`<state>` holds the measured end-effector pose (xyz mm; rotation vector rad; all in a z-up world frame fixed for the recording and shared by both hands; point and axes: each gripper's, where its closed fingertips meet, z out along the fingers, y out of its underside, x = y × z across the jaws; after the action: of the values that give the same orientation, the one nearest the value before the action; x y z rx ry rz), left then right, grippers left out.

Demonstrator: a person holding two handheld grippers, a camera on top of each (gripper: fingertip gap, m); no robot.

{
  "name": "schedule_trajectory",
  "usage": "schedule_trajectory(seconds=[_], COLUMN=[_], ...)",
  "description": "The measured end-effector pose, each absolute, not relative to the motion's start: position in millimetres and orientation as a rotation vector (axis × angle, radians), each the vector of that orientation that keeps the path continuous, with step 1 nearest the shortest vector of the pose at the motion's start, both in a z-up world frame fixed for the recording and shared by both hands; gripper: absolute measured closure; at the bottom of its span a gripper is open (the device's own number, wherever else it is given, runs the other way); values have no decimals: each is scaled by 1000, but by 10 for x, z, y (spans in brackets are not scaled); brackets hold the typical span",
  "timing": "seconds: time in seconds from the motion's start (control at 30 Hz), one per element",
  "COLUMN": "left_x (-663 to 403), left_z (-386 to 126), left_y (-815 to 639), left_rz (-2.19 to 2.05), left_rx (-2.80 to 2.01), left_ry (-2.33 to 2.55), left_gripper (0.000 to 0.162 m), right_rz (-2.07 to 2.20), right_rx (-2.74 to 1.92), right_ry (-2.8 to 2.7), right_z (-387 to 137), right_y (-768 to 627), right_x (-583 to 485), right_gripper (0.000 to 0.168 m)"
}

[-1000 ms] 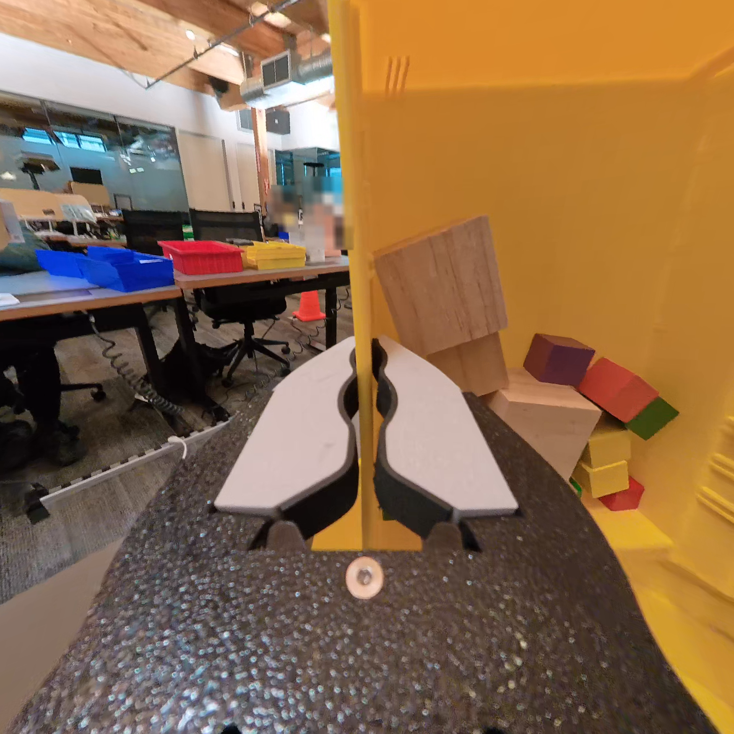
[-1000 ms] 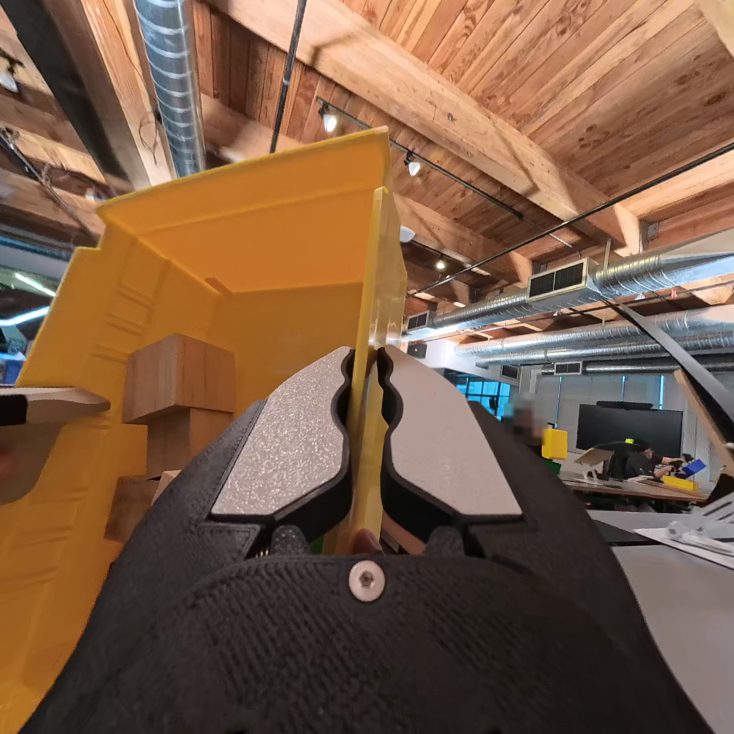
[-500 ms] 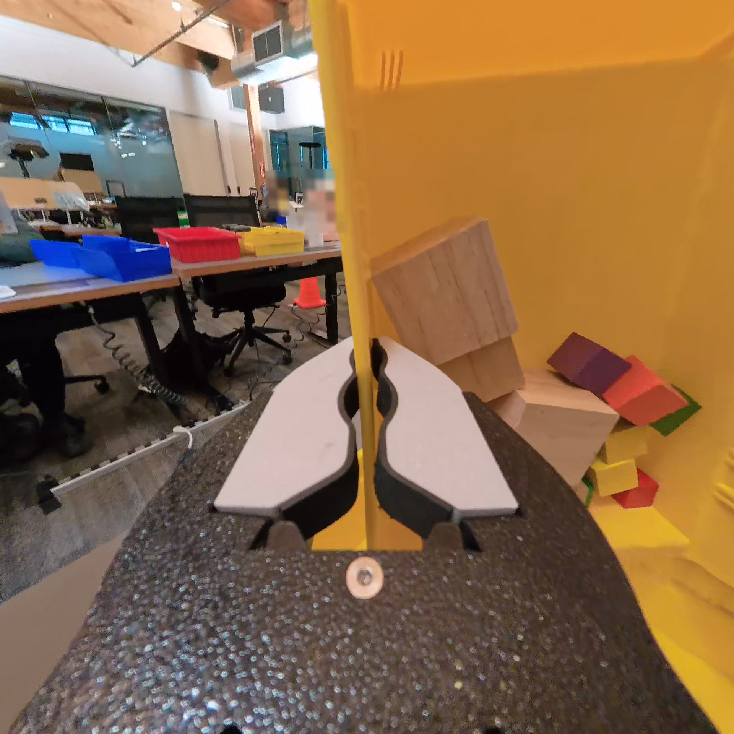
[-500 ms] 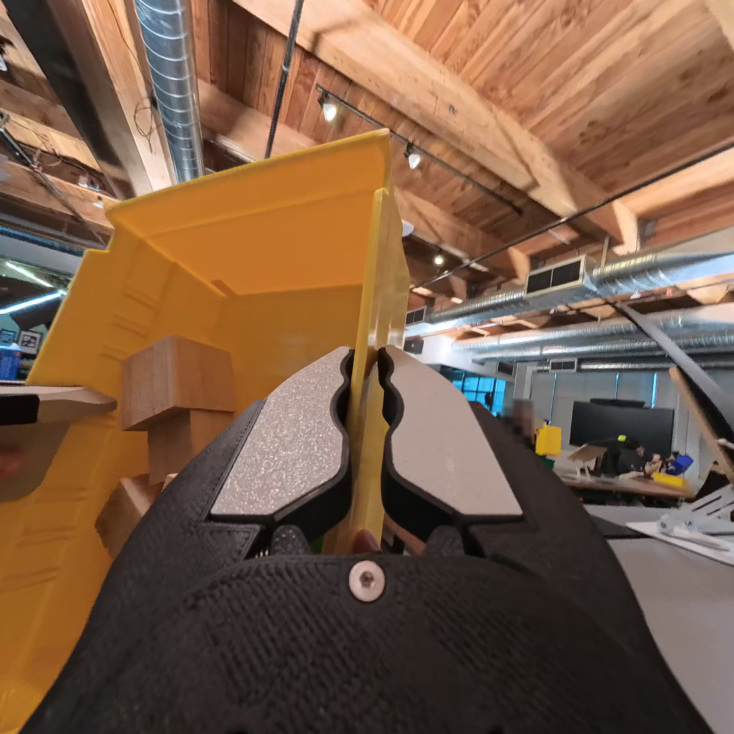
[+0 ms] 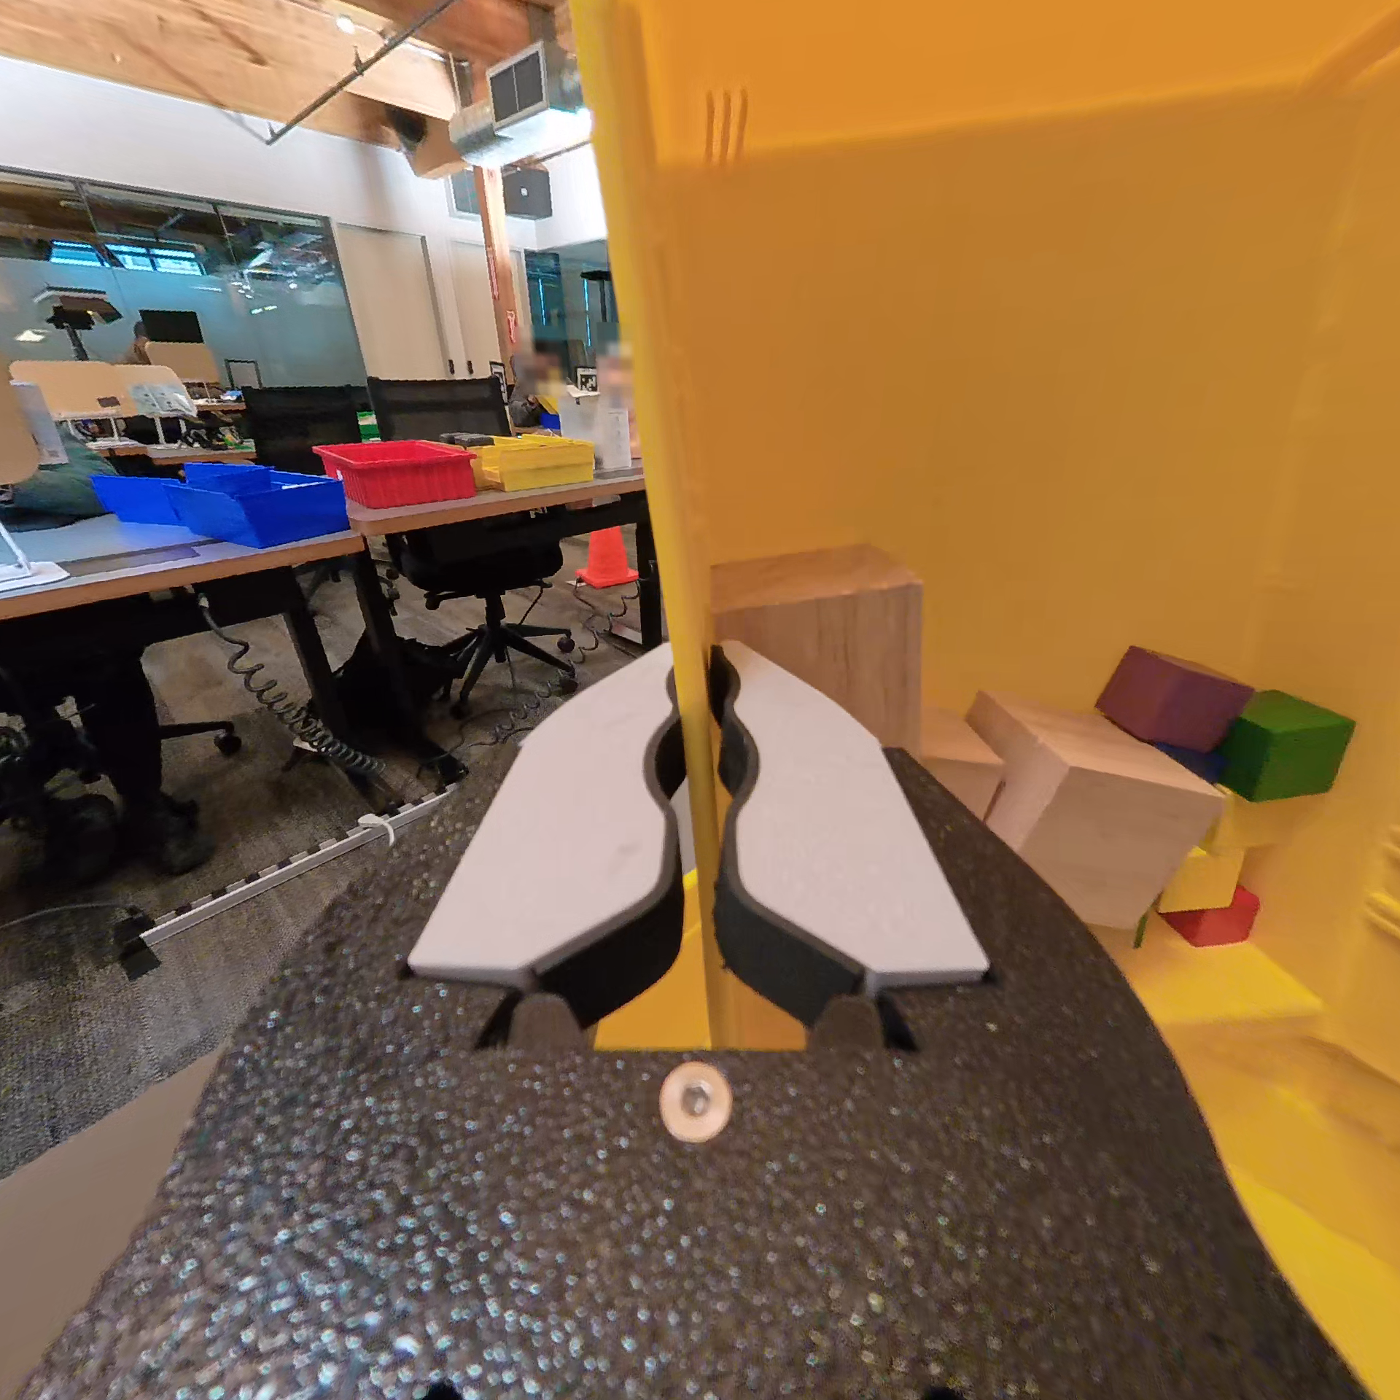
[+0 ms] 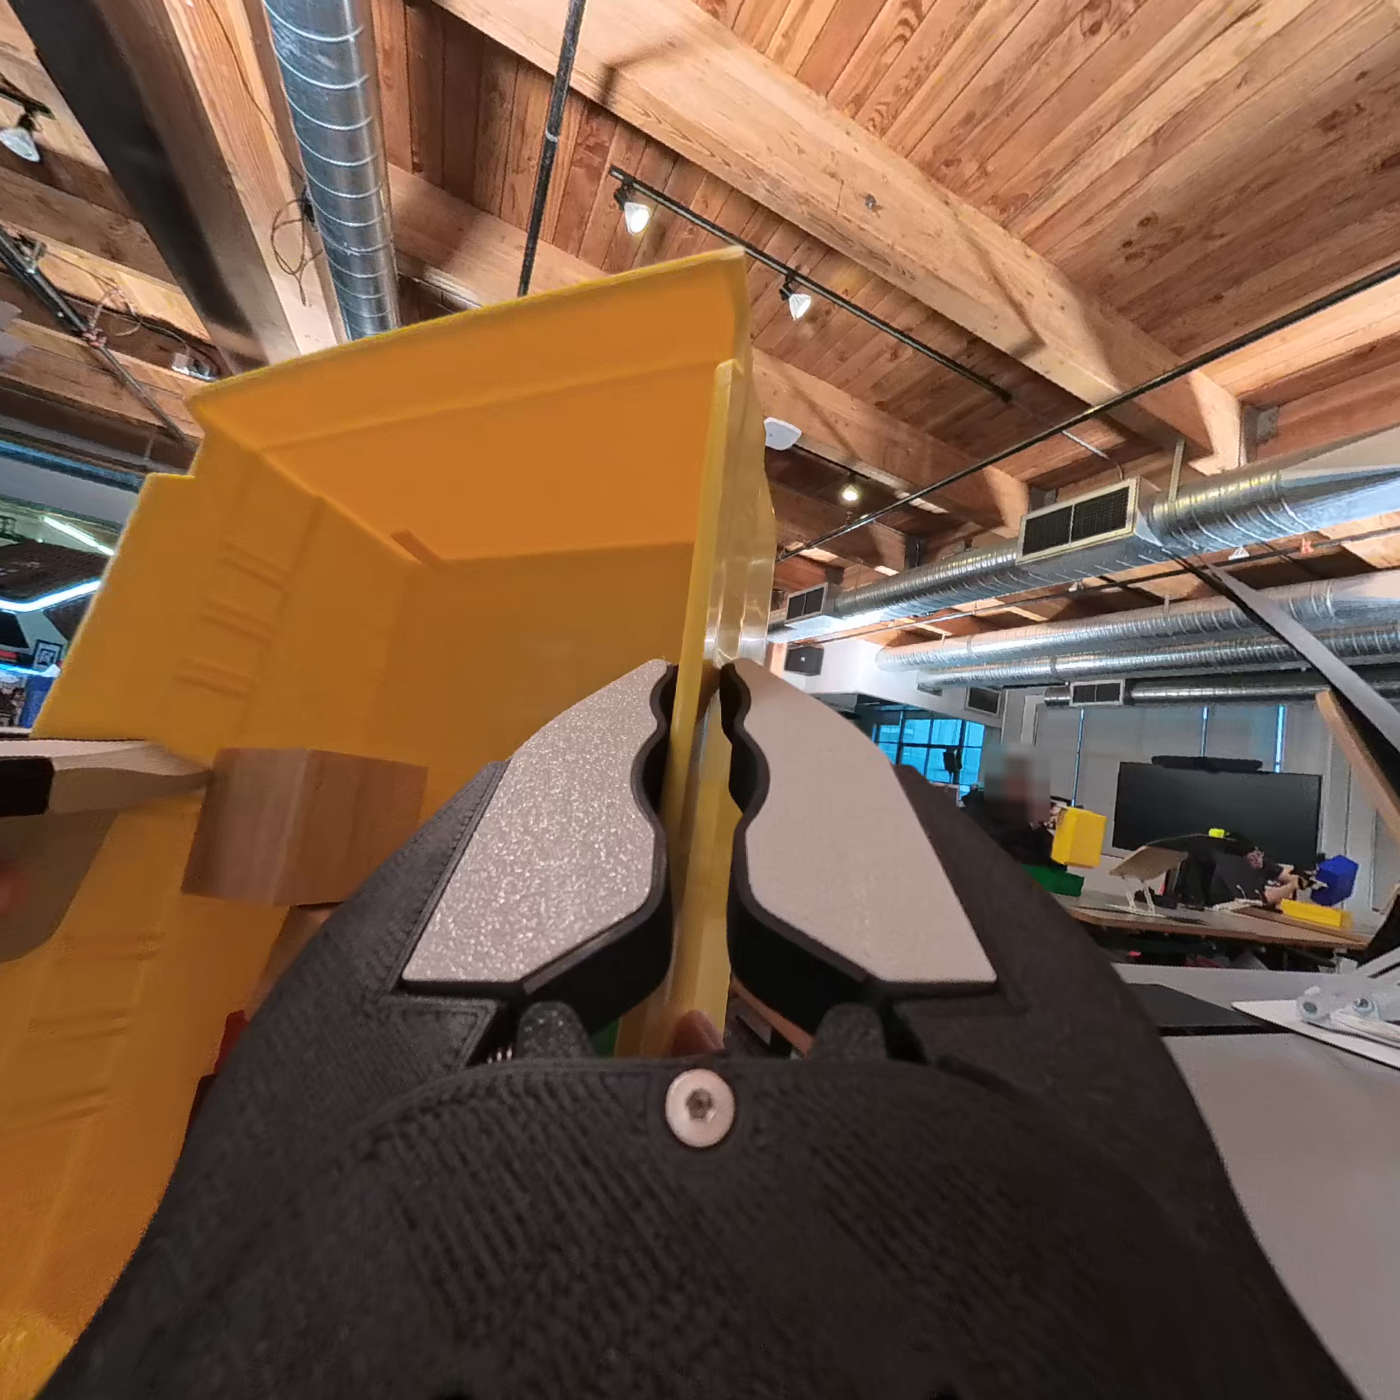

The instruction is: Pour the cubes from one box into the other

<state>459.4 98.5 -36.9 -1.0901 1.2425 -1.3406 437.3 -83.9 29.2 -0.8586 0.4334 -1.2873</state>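
A yellow plastic box [image 5: 1023, 341] is held up in the air and tilted. My left gripper [image 5: 693, 667] is shut on its left side wall. My right gripper [image 6: 695, 674] is shut on its right side wall [image 6: 720, 606]. Inside lie large plain wooden blocks [image 5: 833, 629] [image 5: 1091, 803] and small cubes: purple [image 5: 1167, 697], green [image 5: 1288, 746], yellow [image 5: 1204, 879], red [image 5: 1212, 920]. In the right wrist view a wooden block [image 6: 303, 826] shows against the far wall, beside my left gripper's finger [image 6: 91, 765]. The other box is hidden.
Behind the box stand desks with blue [image 5: 250, 500], red [image 5: 394, 470] and yellow [image 5: 538, 458] bins, office chairs [image 5: 485, 560] and an orange cone [image 5: 606, 557]. A grey table [image 6: 1288, 1136] lies at the right in the right wrist view. People sit far off.
The box has tilted further. The large tilted wooden block has dropped and settled lower. The small coloured cubes have shifted; the green one now sits beside the purple one.
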Motion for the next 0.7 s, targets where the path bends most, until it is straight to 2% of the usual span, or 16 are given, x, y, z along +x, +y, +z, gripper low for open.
schedule_trajectory(seconds=[0.27,0.7], left_x=[4485,4399], left_z=[-176,-144], left_y=[967,950], left_rz=[-1422,-1386], left_rx=[-978,-1004], left_ry=[1167,1161], left_gripper=[159,159], right_rz=[-1347,-1332], right_rx=[-805,-798], right_ry=[319,343], right_z=[513,542], right_y=[-830,-876], right_x=[4153,4118], right_gripper=[157,158])
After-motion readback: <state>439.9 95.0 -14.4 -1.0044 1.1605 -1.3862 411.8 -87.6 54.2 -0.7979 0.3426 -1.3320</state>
